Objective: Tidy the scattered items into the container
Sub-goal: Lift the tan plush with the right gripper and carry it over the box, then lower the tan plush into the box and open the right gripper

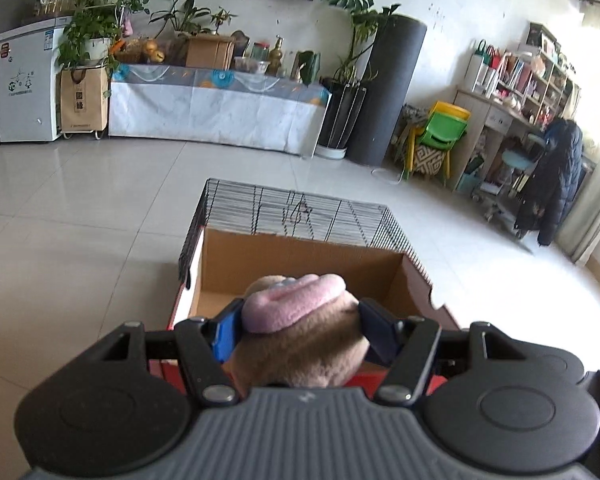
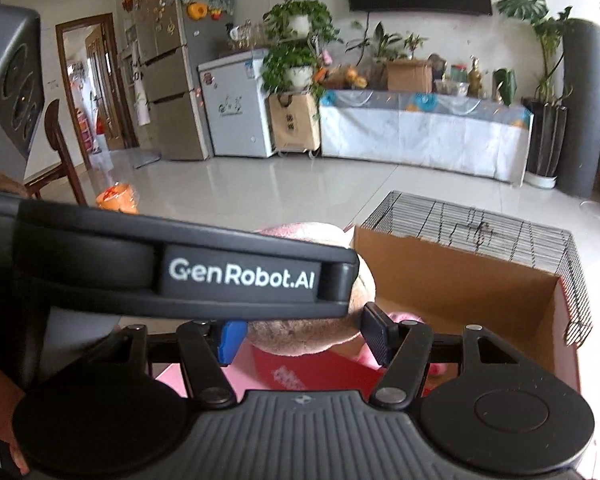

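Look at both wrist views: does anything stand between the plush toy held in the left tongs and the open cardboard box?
Nothing visible does. The left tongs grip the plush toy at the near edge of the cardboard box, whose top is open. The wire cage lies behind the box, out of the path.

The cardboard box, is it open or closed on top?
Open: the cardboard box shows its bare brown inner walls, no flap over it. The left gripper holds a plush toy near it.
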### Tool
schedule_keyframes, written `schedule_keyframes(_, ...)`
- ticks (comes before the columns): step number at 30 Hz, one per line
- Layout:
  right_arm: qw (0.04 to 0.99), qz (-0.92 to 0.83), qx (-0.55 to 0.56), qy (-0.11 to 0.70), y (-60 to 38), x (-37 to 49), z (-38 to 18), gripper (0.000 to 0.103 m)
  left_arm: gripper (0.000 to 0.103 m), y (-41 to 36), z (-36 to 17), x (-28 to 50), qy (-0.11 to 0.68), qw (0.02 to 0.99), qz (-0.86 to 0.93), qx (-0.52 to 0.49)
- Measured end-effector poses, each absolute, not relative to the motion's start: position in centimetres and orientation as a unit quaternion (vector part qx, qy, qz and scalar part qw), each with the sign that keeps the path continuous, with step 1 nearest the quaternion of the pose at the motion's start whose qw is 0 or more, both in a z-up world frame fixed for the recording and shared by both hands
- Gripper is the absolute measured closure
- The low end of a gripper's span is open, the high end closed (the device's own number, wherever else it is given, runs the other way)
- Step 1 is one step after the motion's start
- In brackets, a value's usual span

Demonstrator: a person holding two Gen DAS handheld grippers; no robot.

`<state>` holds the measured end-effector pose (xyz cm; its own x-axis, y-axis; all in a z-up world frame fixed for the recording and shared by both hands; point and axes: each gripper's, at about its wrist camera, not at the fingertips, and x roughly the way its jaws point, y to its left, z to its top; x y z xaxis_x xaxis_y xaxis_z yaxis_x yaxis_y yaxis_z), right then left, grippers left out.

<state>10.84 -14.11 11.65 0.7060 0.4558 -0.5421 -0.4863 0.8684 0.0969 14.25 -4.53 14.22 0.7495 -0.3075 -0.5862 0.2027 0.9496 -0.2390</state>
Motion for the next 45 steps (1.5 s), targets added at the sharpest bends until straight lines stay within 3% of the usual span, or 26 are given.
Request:
schedule_keyframes(13, 0.949, 0.209, -0.007, 0.235, -16.1, 13.2, 14.4, 0.042, 0.04, -7.2, 15.8, 17.3, 0.278, 0.941, -0.164, -0.099)
schedule_keyframes(45, 0.955, 0.148, -0.019, 0.256, -20.2, 17.9, 11.9, 0.042, 0.04, -10.4, 11.2, 22.9, 0.318, 0.915, -0.204, -0.145)
